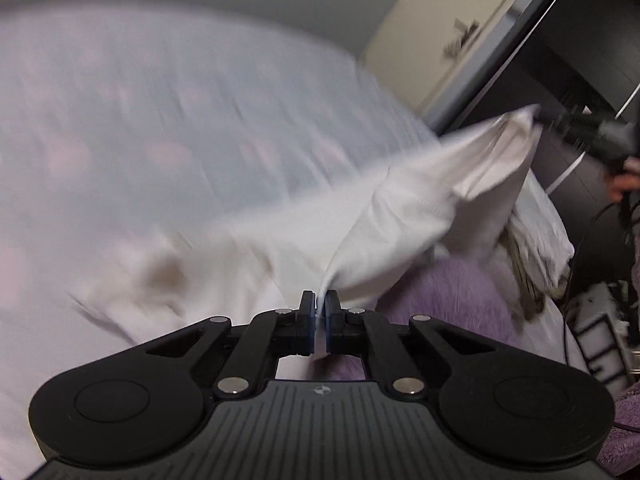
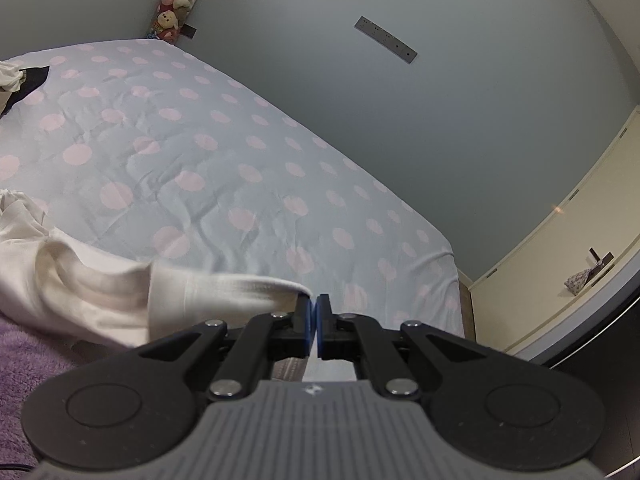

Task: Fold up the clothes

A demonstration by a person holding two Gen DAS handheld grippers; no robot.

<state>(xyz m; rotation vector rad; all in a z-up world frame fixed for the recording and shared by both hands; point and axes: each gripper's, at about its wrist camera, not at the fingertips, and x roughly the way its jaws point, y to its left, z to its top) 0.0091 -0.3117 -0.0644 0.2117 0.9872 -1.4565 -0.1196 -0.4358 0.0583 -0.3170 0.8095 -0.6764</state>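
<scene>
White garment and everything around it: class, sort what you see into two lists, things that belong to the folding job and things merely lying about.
Belongs to the job:
white garment
left gripper
right gripper
spotted bed sheet

Lying about:
plush toys
purple fleece blanket
dark cloth

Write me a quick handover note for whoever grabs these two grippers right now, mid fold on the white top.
Left gripper: shut on an edge of the white garment.
Right gripper: shut on another edge of the same garment, seen pinching the far end in the left wrist view.
The garment hangs stretched between the two grippers, its rest trailing onto the polka-dot bed sheet. A purple fleece blanket lies at the near edge of the bed, with a small pile of other clothes beside it.
Done: both edges gripped and lifted.
Left: lay the garment flat and fold it; no fold shows yet.
</scene>
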